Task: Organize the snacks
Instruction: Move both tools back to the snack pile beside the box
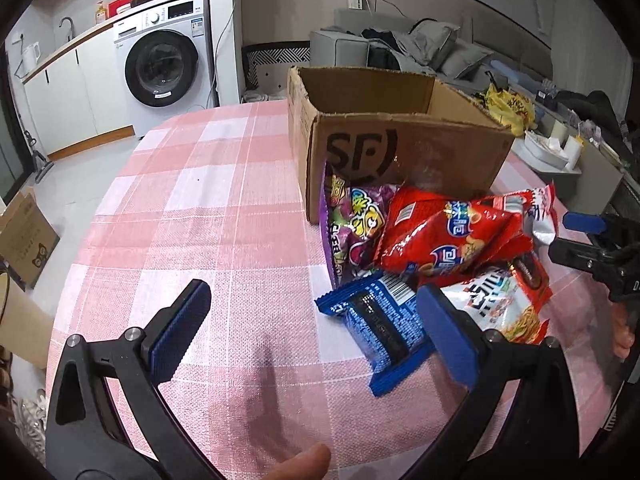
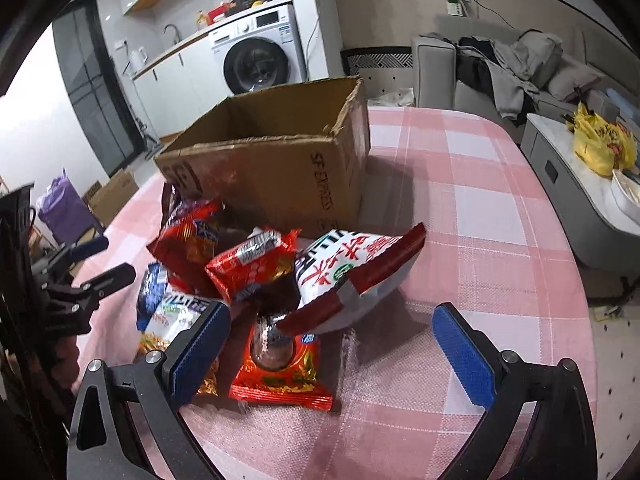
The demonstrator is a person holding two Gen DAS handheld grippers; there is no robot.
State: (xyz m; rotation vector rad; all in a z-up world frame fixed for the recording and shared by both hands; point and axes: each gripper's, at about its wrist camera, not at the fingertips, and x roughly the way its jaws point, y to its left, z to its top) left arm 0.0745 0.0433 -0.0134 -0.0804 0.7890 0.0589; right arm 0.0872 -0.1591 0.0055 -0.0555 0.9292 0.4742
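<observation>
1. Closest to my left gripper [image 1: 316,332] is a blue packet [image 1: 380,328]; the jaws stand wide open, holding nothing.
2. My right gripper [image 2: 332,344] also has open jaws, over an orange-red packet [image 2: 280,372].
3. All snacks lie piled on the bench [image 1: 224,200], against the empty cardboard box [image 2: 280,168].

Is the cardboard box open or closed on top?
Open. The box has no flaps over its top, and both views show its bare inner walls. Its bottom is hidden, so contents cannot be told.
</observation>
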